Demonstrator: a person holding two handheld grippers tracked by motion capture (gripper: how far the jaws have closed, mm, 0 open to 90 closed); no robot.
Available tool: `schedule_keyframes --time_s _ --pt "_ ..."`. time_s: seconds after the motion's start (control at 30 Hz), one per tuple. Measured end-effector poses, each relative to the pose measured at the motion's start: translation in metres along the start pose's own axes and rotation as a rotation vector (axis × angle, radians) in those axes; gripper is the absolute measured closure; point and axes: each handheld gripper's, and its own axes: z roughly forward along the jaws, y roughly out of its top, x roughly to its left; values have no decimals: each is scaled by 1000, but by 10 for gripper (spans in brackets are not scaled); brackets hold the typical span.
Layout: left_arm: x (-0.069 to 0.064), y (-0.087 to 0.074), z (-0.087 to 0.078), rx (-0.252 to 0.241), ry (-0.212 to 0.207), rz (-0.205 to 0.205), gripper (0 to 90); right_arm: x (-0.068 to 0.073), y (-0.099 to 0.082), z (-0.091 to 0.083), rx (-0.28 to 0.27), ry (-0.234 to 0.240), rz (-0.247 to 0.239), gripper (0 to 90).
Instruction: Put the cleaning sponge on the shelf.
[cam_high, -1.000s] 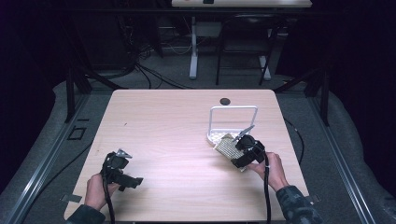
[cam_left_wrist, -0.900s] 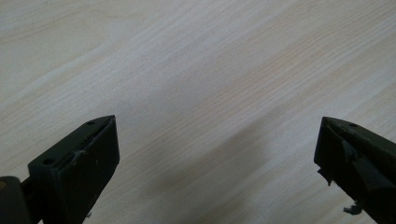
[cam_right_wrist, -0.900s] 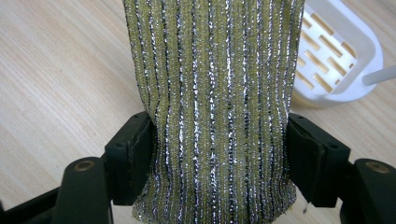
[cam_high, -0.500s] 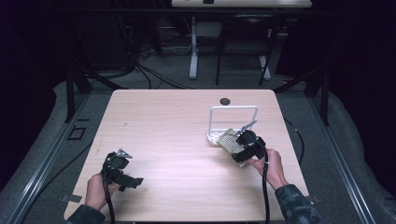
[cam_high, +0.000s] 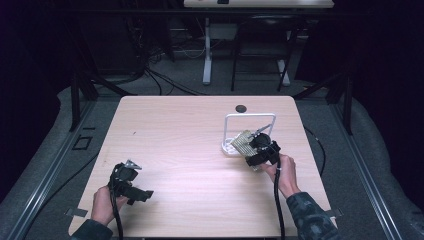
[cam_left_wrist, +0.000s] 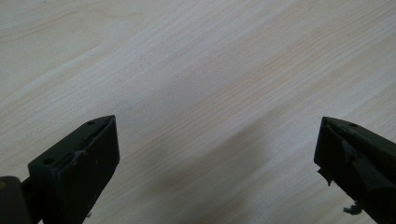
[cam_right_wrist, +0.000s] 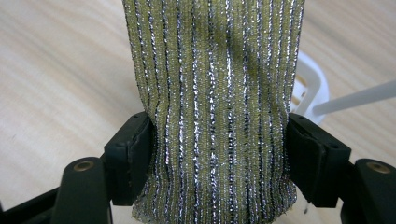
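A yellow-green scrubbing sponge with silver glitter stripes (cam_right_wrist: 212, 93) is squeezed between the jaws of my right gripper (cam_right_wrist: 217, 144). In the high view the sponge (cam_high: 243, 141) sits at the front edge of a white wire rack (cam_high: 248, 117), with the right gripper (cam_high: 260, 150) held just over the table at the right. My left gripper (cam_high: 131, 186) rests low near the front left of the table, its jaws wide apart (cam_left_wrist: 215, 154) over bare wood and holding nothing.
The light wooden table (cam_high: 180, 135) has a small dark round disc (cam_high: 241, 108) near its far edge. The white rack's round base (cam_right_wrist: 310, 81) lies just behind the sponge. Dark floor, cables and table legs surround the table.
My right gripper has carried the sponge a little up and left toward the rack's base. The left gripper has stayed put.
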Motion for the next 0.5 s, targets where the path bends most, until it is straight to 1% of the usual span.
schedule_keyframes --time_s 0.03,0.1,0.13,0.17,0.33,0.37,0.43,0.5 --pt "0 0 0 -1 0 0 3 0 2 3 -2 -11 -2 293" --pt "0 0 0 -2 0 2 3 1 7 8 -9 -21 13 293" --pt "0 0 0 -2 0 2 3 0 9 11 -2 -35 16 293" --pt "0 0 0 -1 0 1 4 0 10 13 -7 -49 19 293" --pt "0 0 0 0 0 3 3 -1 12 20 9 -63 33 289" --pt "0 0 0 -1 -1 3 3 -2 13 24 2 -75 38 288" --pt "0 0 0 0 0 4 3 -1 15 25 2 -79 41 287" --pt "0 0 0 -1 1 5 4 1 16 27 -7 -91 33 285"
